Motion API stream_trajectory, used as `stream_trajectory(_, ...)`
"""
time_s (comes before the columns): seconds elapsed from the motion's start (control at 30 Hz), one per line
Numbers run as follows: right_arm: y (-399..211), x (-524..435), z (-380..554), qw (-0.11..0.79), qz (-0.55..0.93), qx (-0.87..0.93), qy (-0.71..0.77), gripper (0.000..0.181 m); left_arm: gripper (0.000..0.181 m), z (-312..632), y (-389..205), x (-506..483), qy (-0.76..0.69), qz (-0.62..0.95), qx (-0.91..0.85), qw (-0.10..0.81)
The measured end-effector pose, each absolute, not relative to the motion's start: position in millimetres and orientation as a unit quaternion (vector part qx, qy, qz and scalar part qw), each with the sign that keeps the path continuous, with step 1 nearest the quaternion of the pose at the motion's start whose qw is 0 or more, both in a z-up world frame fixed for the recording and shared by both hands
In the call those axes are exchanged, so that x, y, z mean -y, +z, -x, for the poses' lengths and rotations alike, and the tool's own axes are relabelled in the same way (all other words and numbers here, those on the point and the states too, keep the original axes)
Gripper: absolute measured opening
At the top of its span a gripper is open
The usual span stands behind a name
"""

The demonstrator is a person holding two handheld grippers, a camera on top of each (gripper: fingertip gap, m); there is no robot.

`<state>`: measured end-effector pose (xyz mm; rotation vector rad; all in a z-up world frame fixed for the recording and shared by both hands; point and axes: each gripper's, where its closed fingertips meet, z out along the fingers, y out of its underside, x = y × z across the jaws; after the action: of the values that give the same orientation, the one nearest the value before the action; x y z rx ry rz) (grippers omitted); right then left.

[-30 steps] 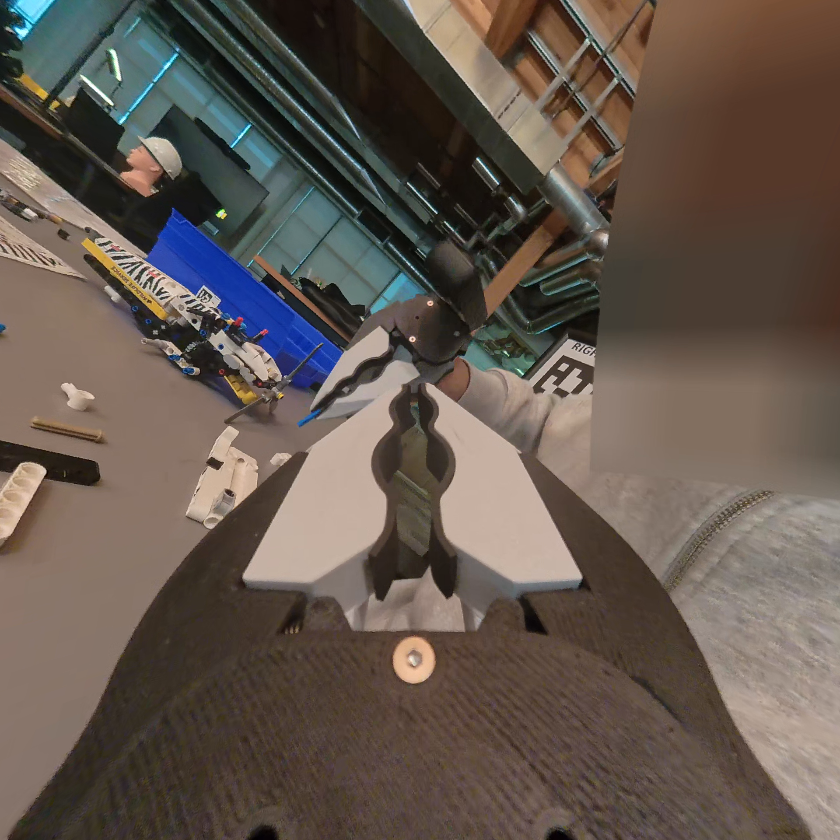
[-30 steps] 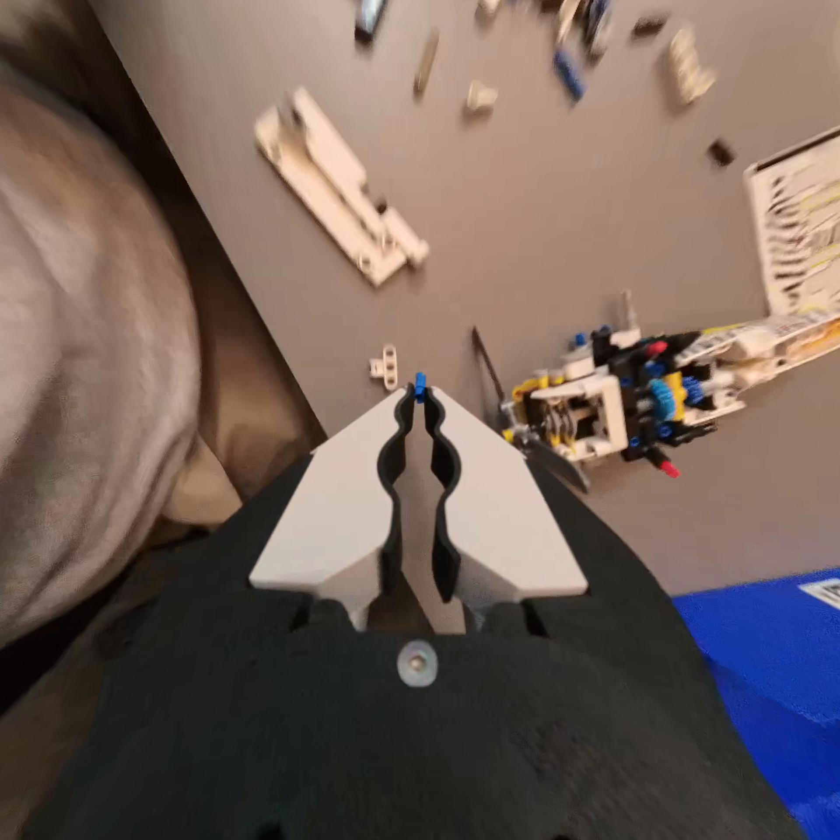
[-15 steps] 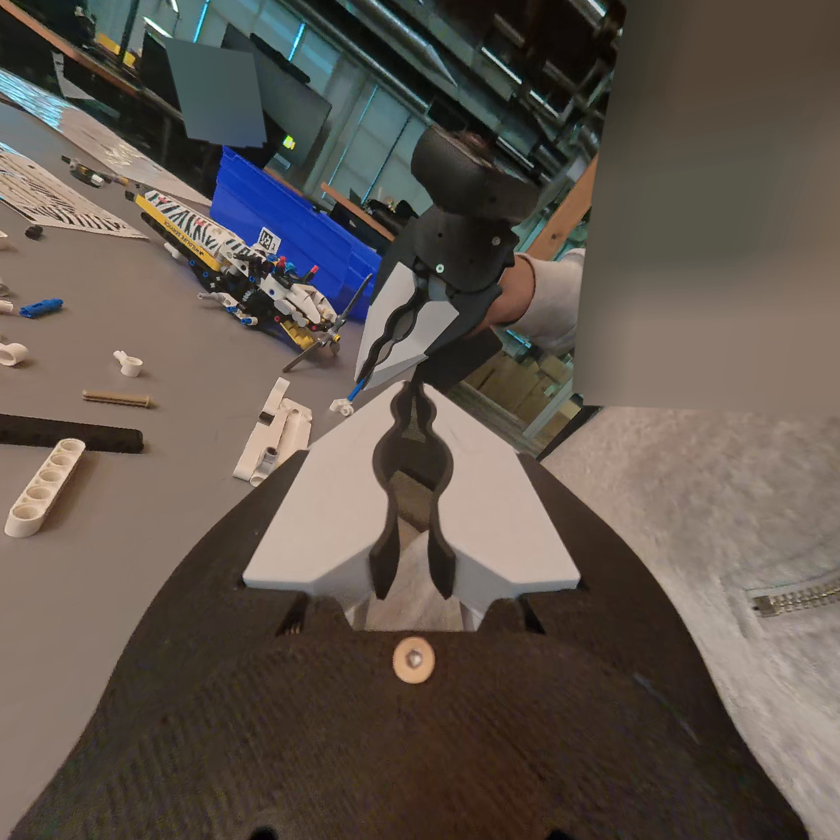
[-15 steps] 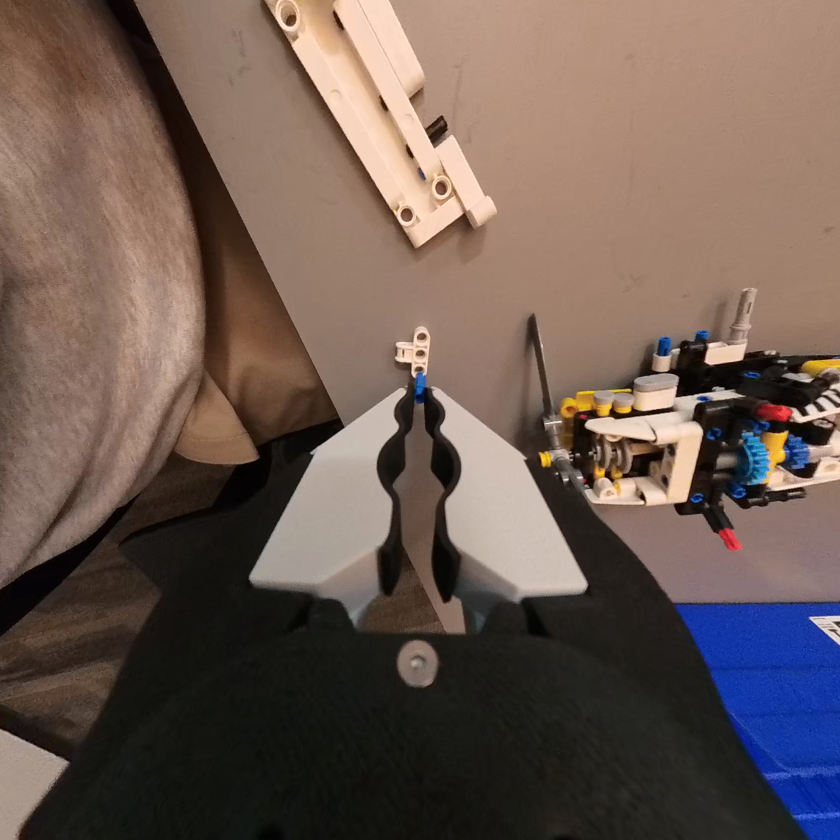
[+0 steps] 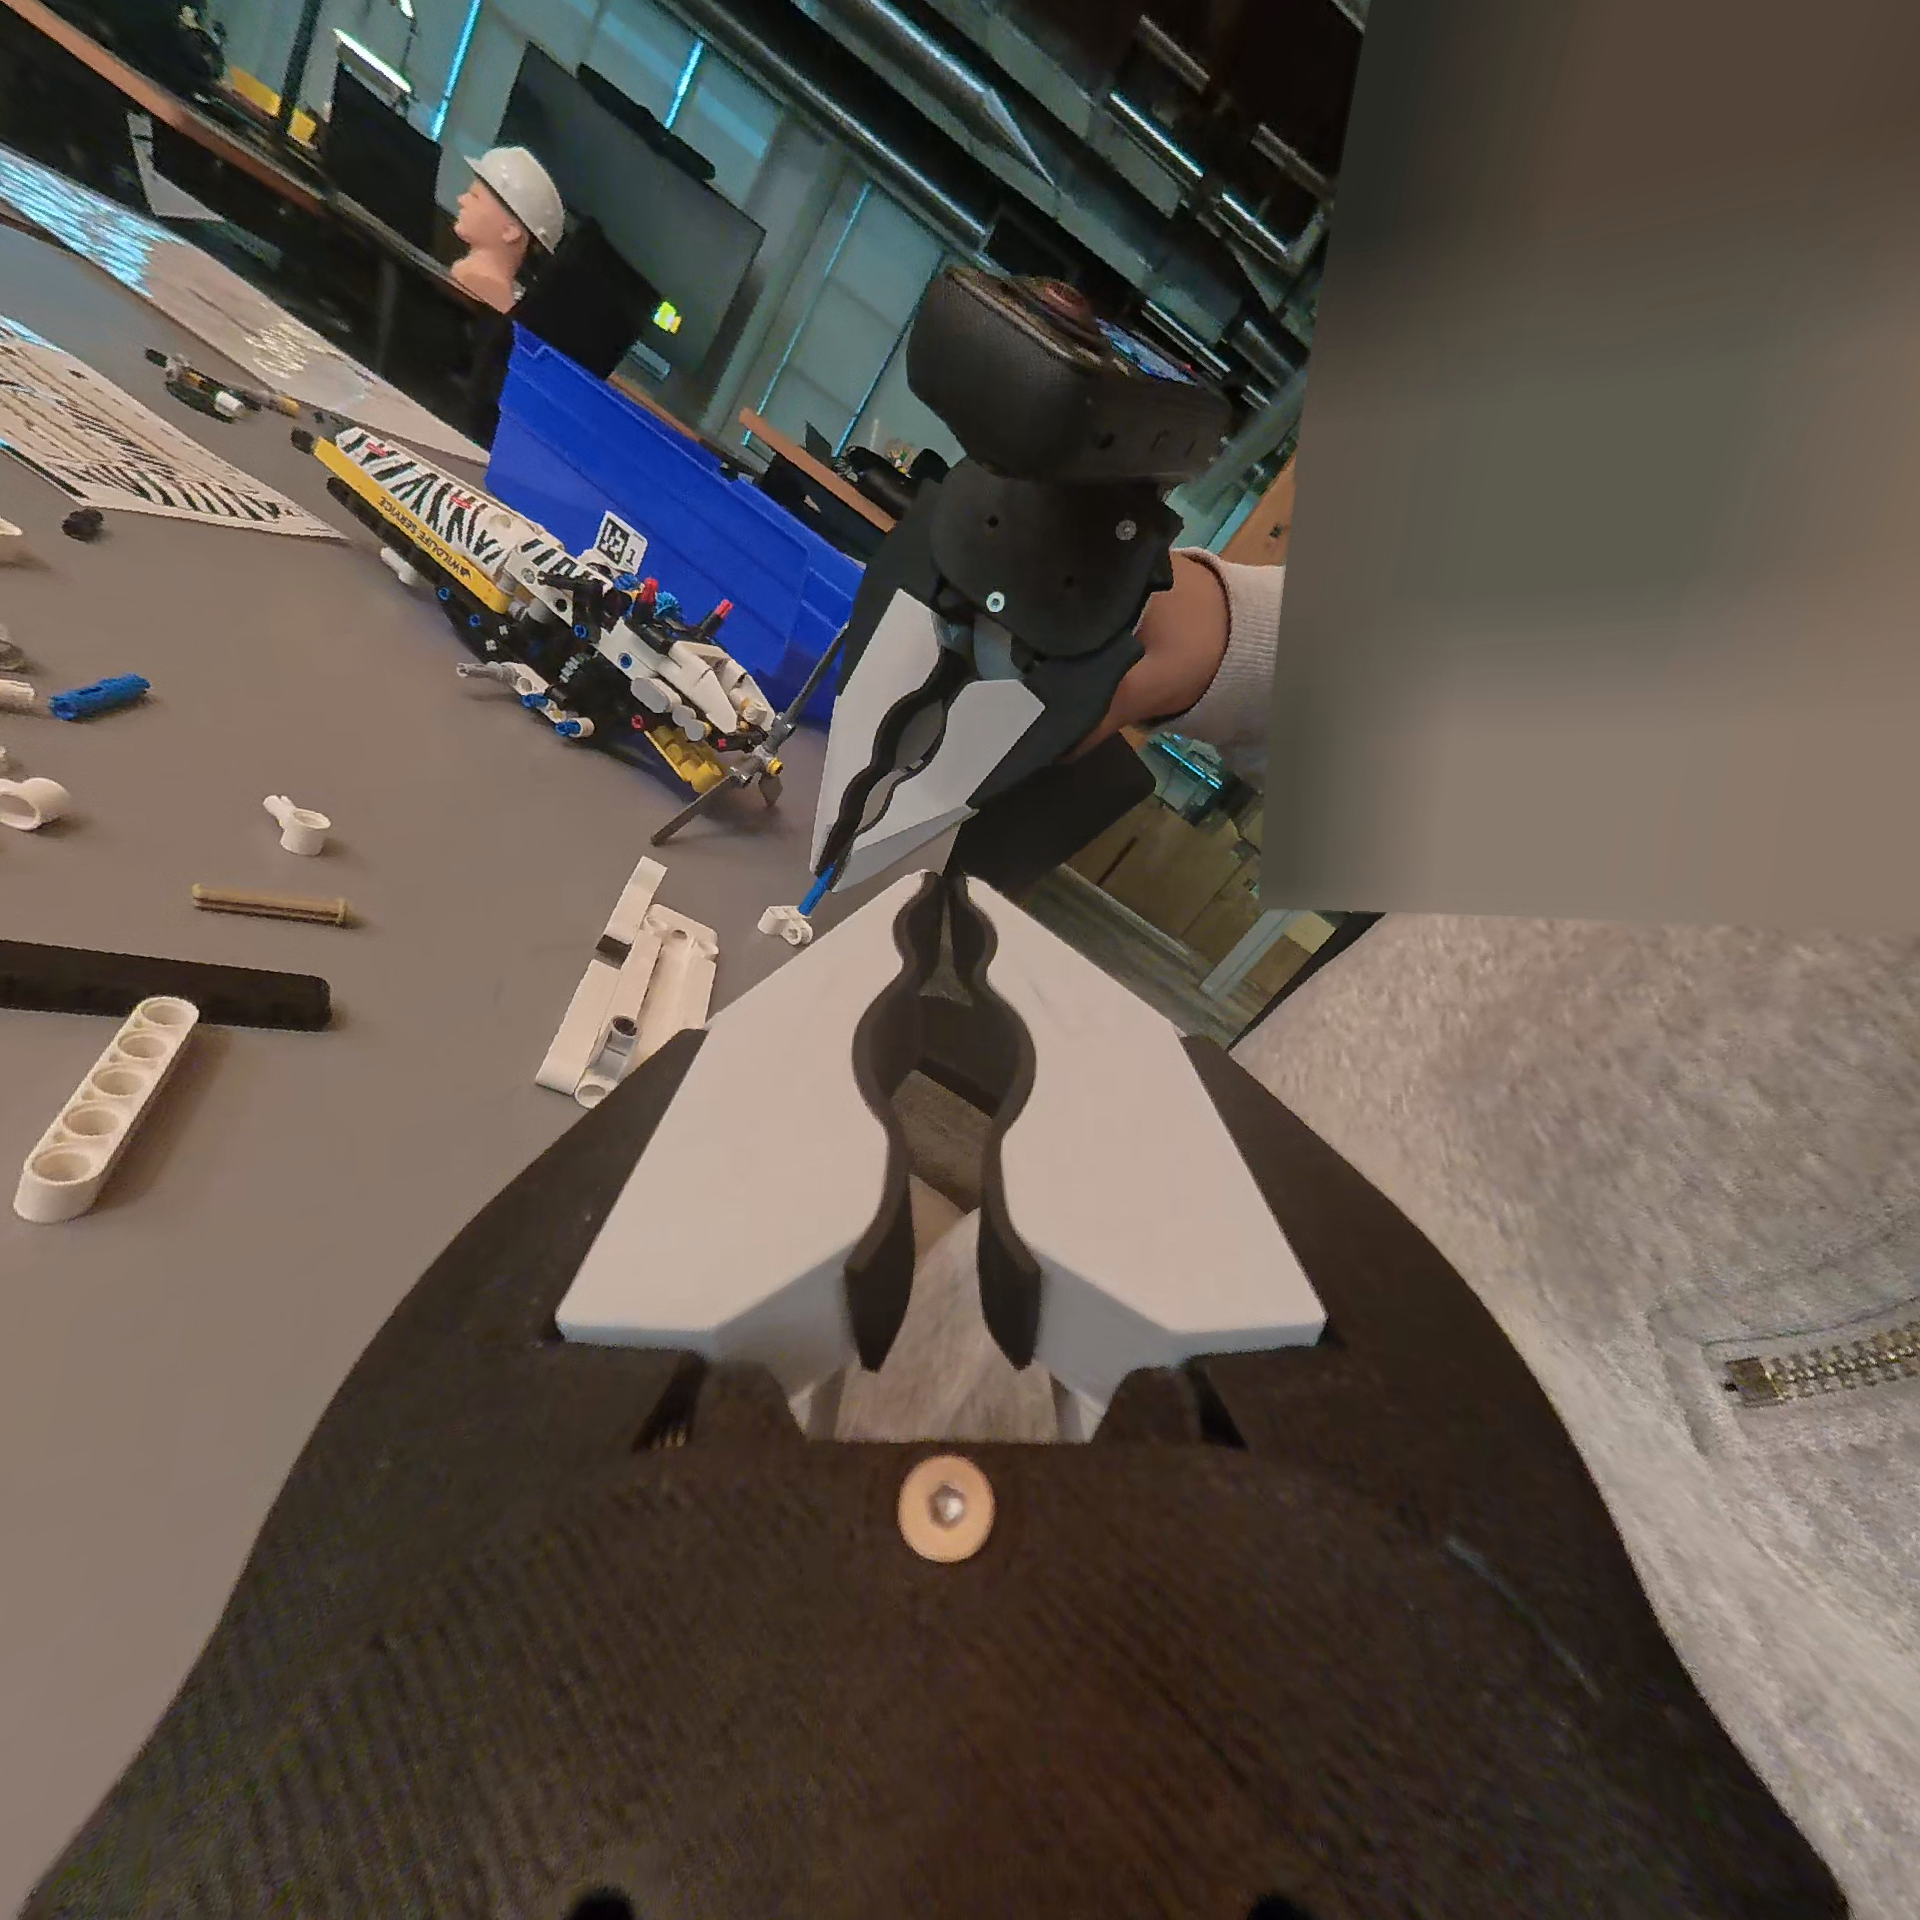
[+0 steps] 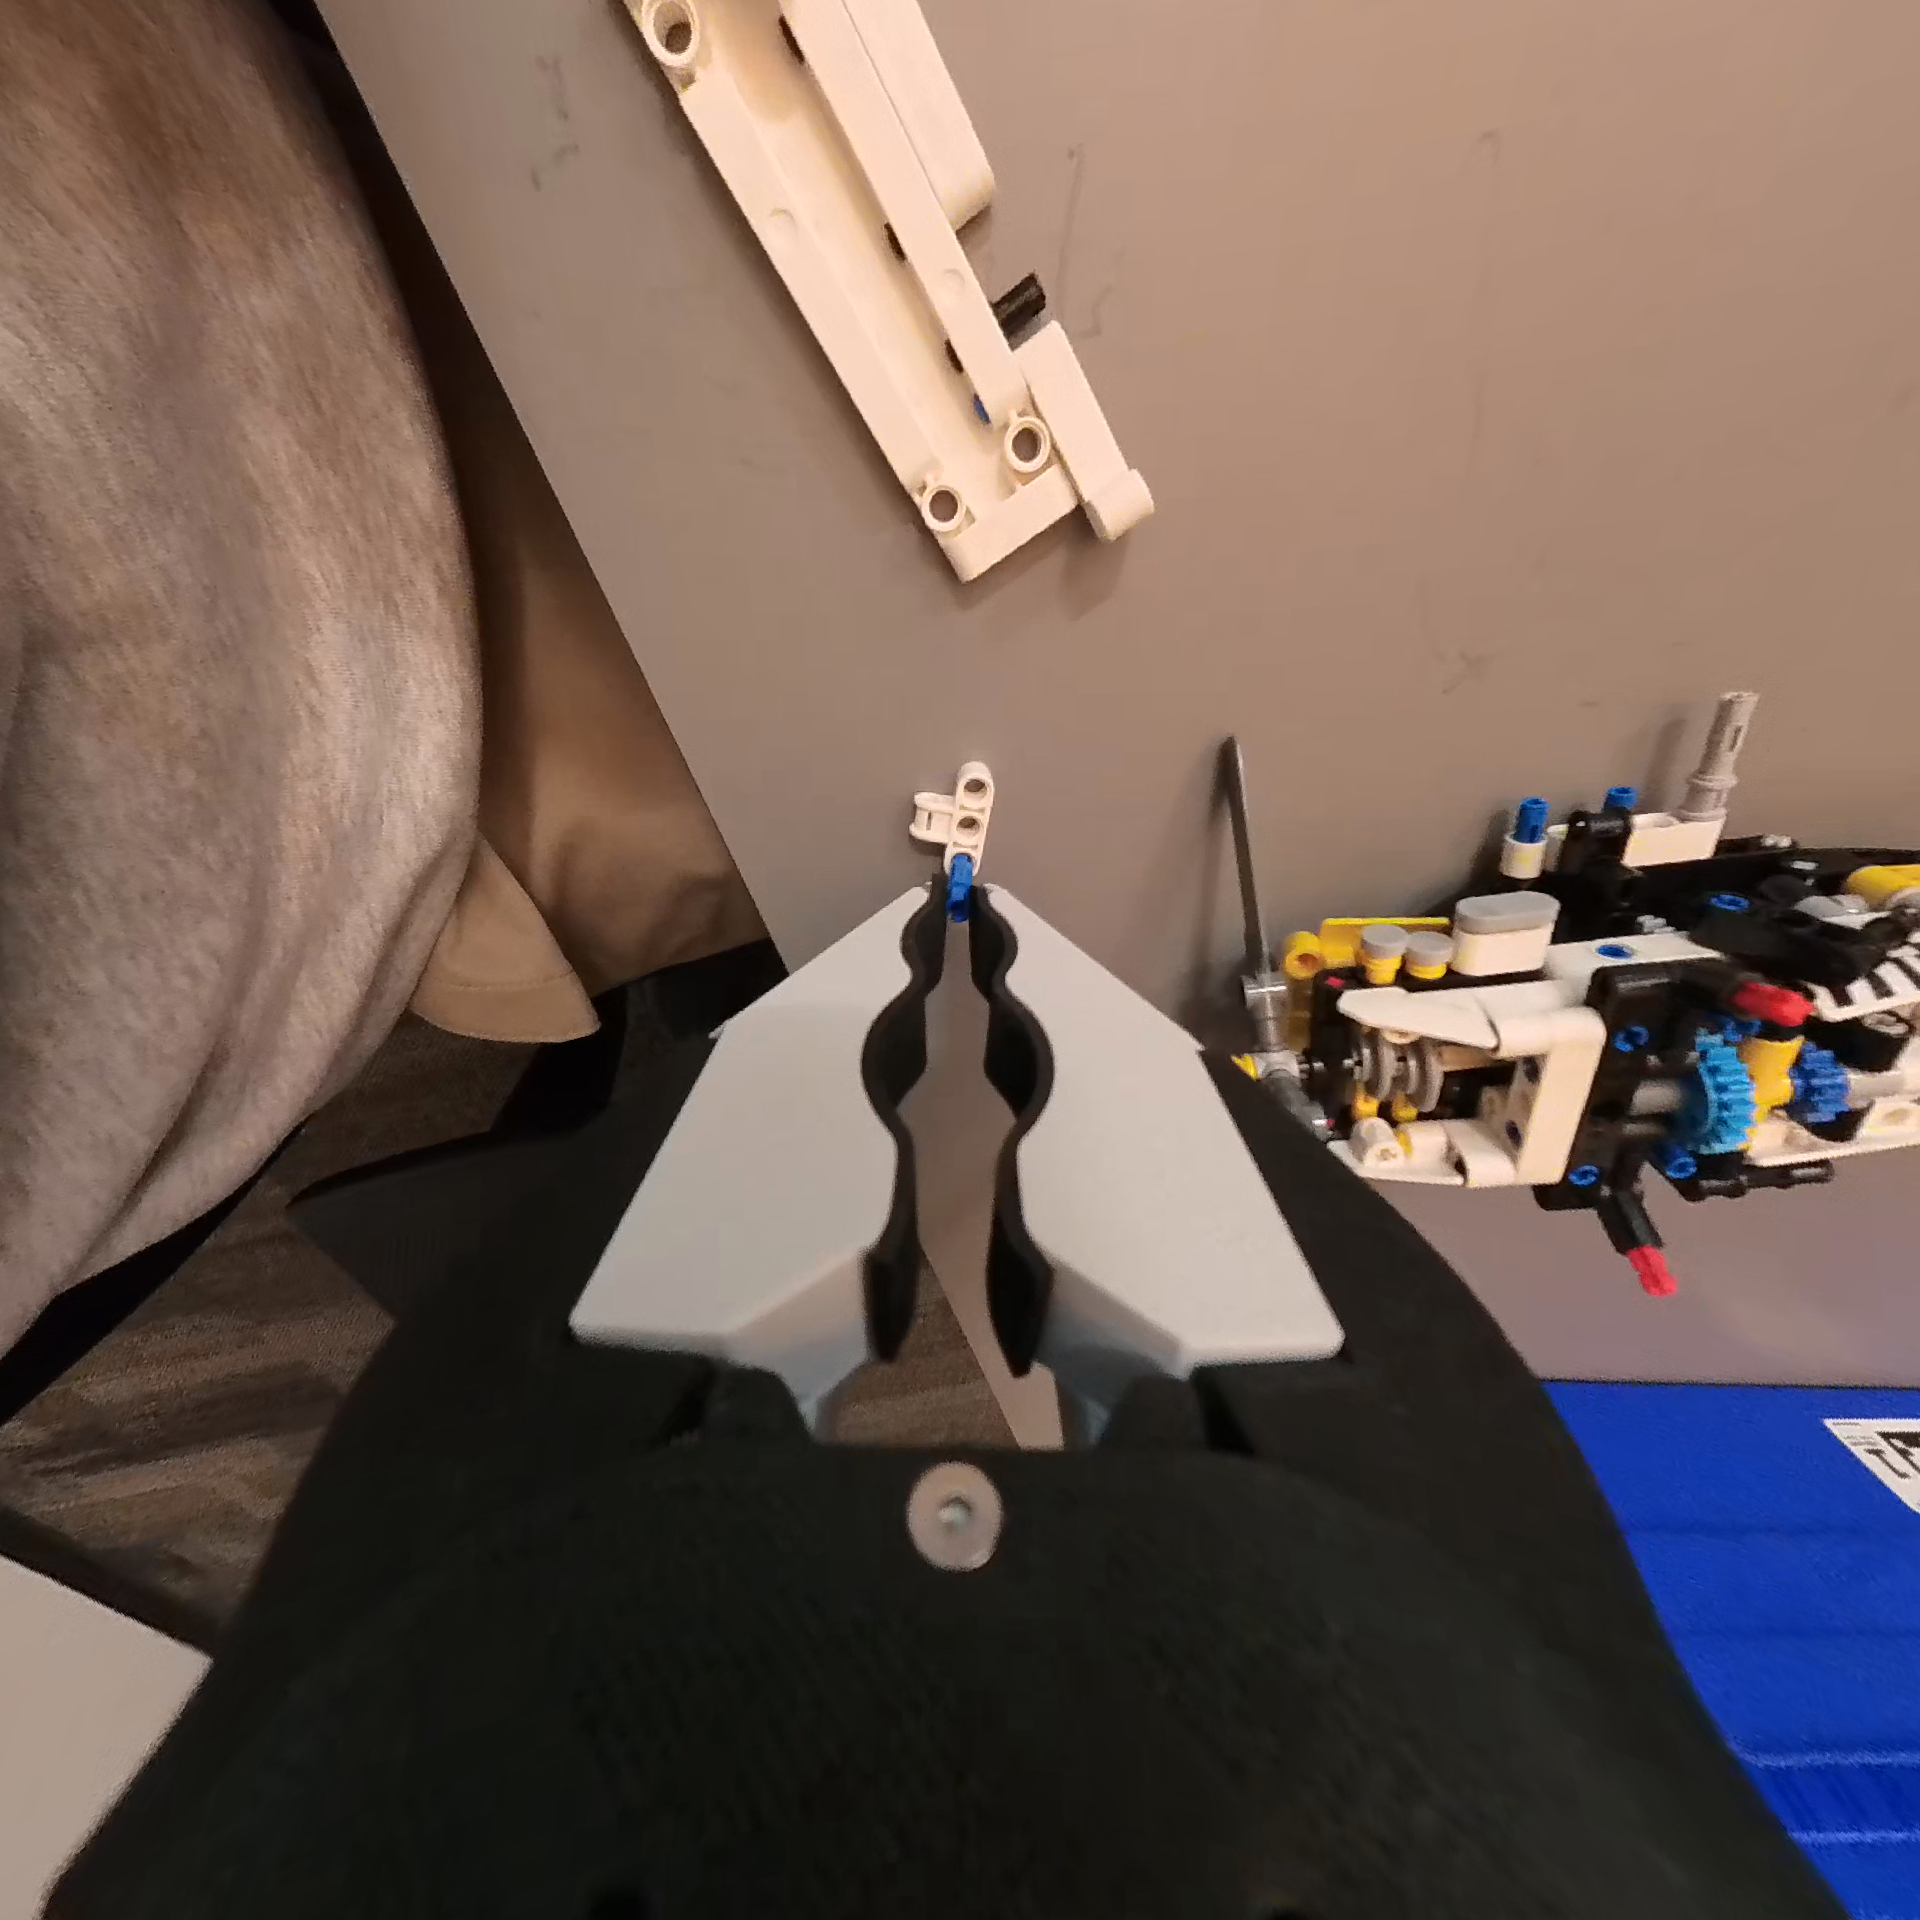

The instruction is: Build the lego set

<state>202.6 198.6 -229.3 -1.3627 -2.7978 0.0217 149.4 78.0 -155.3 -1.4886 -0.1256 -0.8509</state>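
Note:
My right gripper (image 6: pixel 961 902) is shut on a small blue pin (image 6: pixel 960 883). The pin's tip is at a small white connector (image 6: pixel 961 816) lying on the grey table (image 6: pixel 1455 416) near its edge. In the left wrist view the right gripper (image 5: pixel 831 868) points down with the blue pin (image 5: pixel 817 891) just above the white connector (image 5: pixel 784 923). My left gripper (image 5: pixel 945 883) is shut and empty, held over the table edge just behind them. The part-built helicopter model (image 6: pixel 1558 1039) lies to the right, and it also shows in the left wrist view (image 5: pixel 613 655).
A white panel assembly (image 6: pixel 894 281) lies beyond the connector. A blue bin (image 6: pixel 1766 1558) stands behind the model. A white beam (image 5: pixel 104 1107), a black beam (image 5: pixel 156 982), a tan axle (image 5: pixel 270 904) and small loose pieces lie at left. A person's grey sweater (image 5: pixel 1610 1247) is at the table edge. Left tips to right tips: about 15 centimeters. Both grippers' tips are roughly 15 centimeters from the tan axle (image 5: pixel 270 904).
The right gripper has come down with the blue pin toward the small white connector, which now sits at the pin's tip. The left gripper has tilted a little and stays shut.

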Motion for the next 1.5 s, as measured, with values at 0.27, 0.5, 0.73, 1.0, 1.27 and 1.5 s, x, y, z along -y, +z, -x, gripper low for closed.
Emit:
stream_trajectory(0.27, -229.2, -199.5, -202.4, -0.001, 0.47, 0.882, 0.032, 0.003, 0.0, -148.7, -155.2, -77.7, -0.376, 0.656, 0.058, 0.652)
stream_trajectory(0.5, -229.1, -200.1, -202.5, 0.001, 0.488, 0.871, 0.049, 0.003, 0.0, -148.8, -155.2, -77.6, -0.377, 0.656, 0.057, 0.651)
stream_trajectory(0.73, -229.2, -199.5, -202.2, 0.005, 0.478, 0.877, 0.042, 0.003, 0.0, -148.9, -155.5, -77.8, -0.376, 0.657, 0.057, 0.651)
stream_trajectory(1.0, -229.3, -200.2, -202.0, 0.002, 0.515, 0.856, 0.047, 0.003, 0.0, -147.9, -155.5, -77.6, -0.376, 0.656, 0.059, 0.651)
stream_trajectory(1.27, -229.2, -200.9, -201.7, 0.0, 0.562, 0.825, 0.061, 0.003, 0.0, -147.4, -155.8, -77.5, -0.375, 0.657, 0.06, 0.651)
stream_trajectory(1.5, -229.5, -200.0, -202.0, 0.015, 0.52, 0.852, 0.054, 0.003, 0.0, -147.2, -155.8, -77.3, -0.375, 0.657, 0.061, 0.651)
